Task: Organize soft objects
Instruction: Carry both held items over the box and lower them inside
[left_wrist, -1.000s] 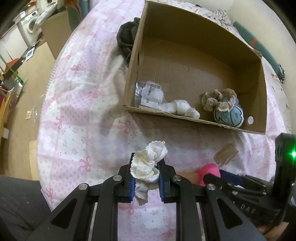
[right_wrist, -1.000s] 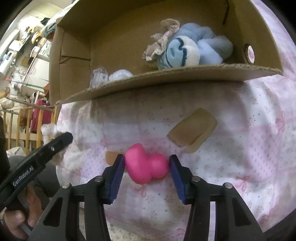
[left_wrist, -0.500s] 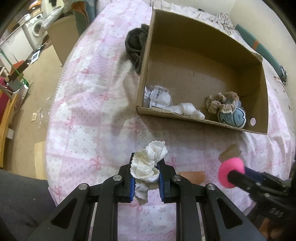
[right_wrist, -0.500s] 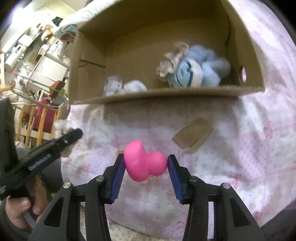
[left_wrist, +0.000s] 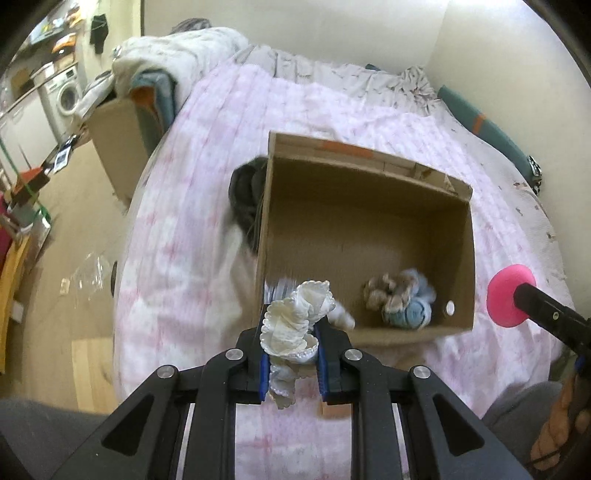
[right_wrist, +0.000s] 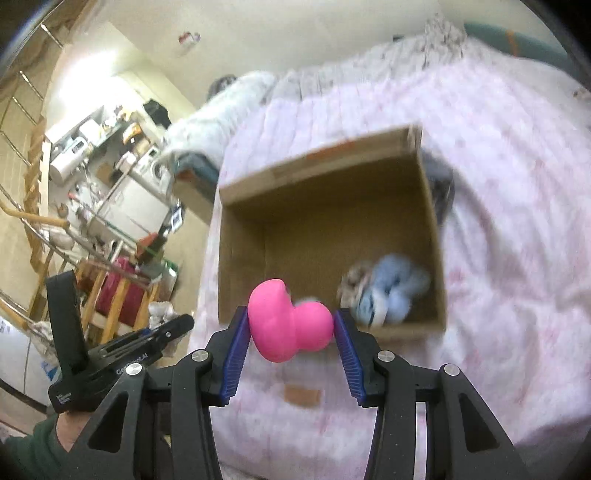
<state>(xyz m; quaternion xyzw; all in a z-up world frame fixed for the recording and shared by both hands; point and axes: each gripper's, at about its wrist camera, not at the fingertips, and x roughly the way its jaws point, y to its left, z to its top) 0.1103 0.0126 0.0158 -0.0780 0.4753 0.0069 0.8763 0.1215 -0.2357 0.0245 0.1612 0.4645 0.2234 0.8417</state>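
Observation:
My left gripper (left_wrist: 290, 349) is shut on a cream lace scrunchie (left_wrist: 295, 319) and holds it in the air, near the front left corner of an open cardboard box (left_wrist: 369, 218). My right gripper (right_wrist: 290, 326) is shut on a pink heart-shaped soft toy (right_wrist: 288, 321), also raised in front of the box (right_wrist: 325, 221). The pink toy also shows in the left wrist view (left_wrist: 508, 301) at the right. In the box lie a blue plush (left_wrist: 410, 308) with a beige scrunchie (left_wrist: 384, 293), a white soft piece and a clear packet.
The box sits on a bed with a pink patterned sheet (left_wrist: 192, 229). A dark bundle (left_wrist: 245, 195) lies against the box's left side. A tan flat piece (right_wrist: 301, 395) lies on the sheet in front of the box. The floor and furniture are at the left.
Both grippers have lifted well above the bed with their objects and tilted toward the box. The pink toy has left the sheet. The views are blurred by motion.

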